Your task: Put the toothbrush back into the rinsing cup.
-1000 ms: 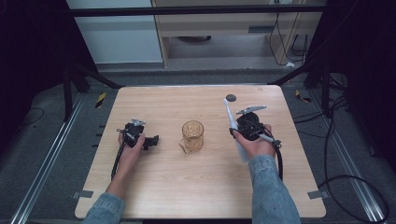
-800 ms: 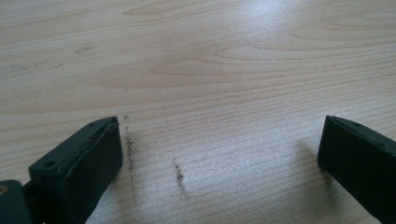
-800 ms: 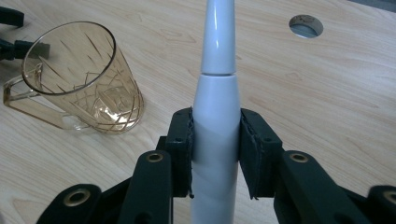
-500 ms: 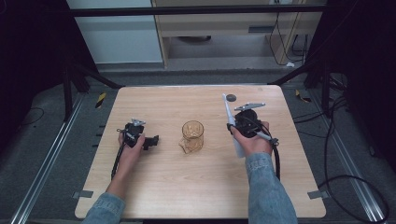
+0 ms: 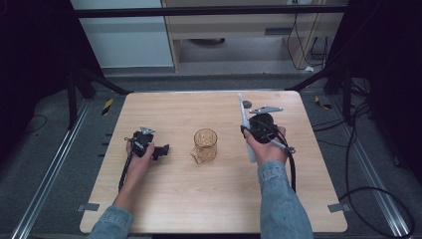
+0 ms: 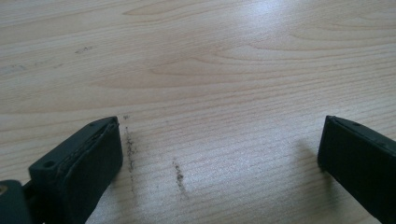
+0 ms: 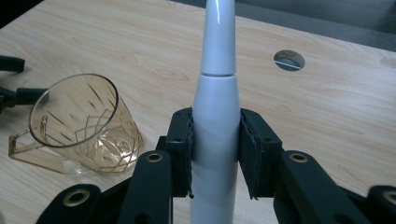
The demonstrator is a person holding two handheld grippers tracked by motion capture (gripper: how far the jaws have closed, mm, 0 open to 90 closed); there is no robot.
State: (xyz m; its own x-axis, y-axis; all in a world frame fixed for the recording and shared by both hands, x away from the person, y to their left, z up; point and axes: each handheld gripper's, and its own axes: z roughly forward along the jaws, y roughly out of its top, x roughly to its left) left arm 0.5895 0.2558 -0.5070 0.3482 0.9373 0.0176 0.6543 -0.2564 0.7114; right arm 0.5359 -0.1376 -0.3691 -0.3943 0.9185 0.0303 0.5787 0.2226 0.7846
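- At table centre stood the amber glass mug (image 5: 205, 143), about nine o'clock from the right gripper (image 5: 247, 130).
- Its jaws pinched a white toothbrush (image 7: 215, 93), long axis toward twelve o'clock.
- Left gripper (image 5: 160, 150) lay spread, farther away.

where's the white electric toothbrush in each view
High view: the toothbrush is right of centre, gripped by the right gripper, its head pointing away from the person.
Right gripper view: the toothbrush stands centre frame, clamped between the jaws.
Left gripper view: not in it, just bare table.
Shared landmark: the amber glass mug, left of the toothbrush.
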